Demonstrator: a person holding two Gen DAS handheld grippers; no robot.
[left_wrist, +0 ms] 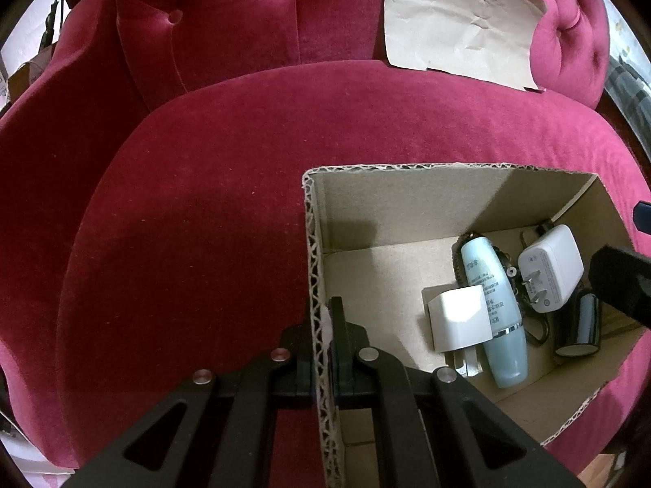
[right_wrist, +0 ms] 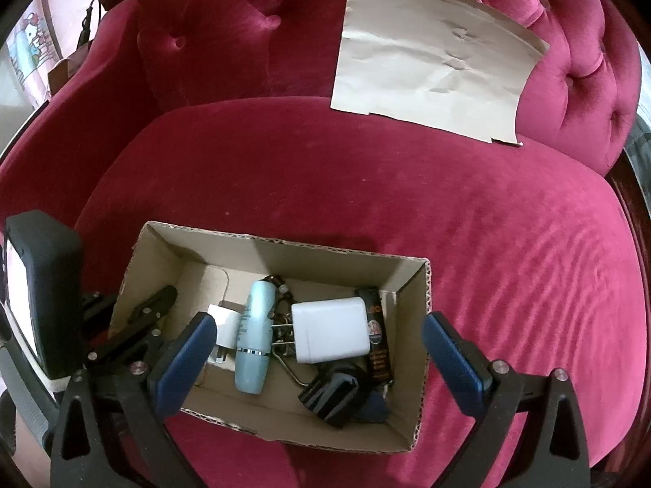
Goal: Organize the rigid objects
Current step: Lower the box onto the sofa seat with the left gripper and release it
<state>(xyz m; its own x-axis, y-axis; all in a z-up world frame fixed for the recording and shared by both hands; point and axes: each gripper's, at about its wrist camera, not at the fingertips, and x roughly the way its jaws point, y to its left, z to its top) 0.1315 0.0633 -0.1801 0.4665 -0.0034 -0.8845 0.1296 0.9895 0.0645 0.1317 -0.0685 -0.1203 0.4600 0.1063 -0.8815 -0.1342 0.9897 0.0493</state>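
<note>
closest to us, the left gripper is pinching the left wall of the cardboard box, one finger outside and one inside, the corrugated edge clamped between them. we are holding the right gripper above the box with its blue-padded fingers spread wide and nothing between them.

inside the box, toward its right end, the rigid things are lying in a loose heap: a small white plug cube touching a pale blue bottle, a larger white charger with its prongs facing the bottle, a glossy black cylinder near the front right corner, and a dark flat packet against the right wall. a tangle of dark wire is sitting under the bottle and charger.

we are judging the box as light and a little flexible, so a grip on one wall may let it twist; the bottle looks smooth and likely slippery, best taken across its middle. the chargers seem stiff and light, easiest across their flat sides.

beyond the box, the red velvet seat is carrying a creased sheet of paper at its back edge.
</note>
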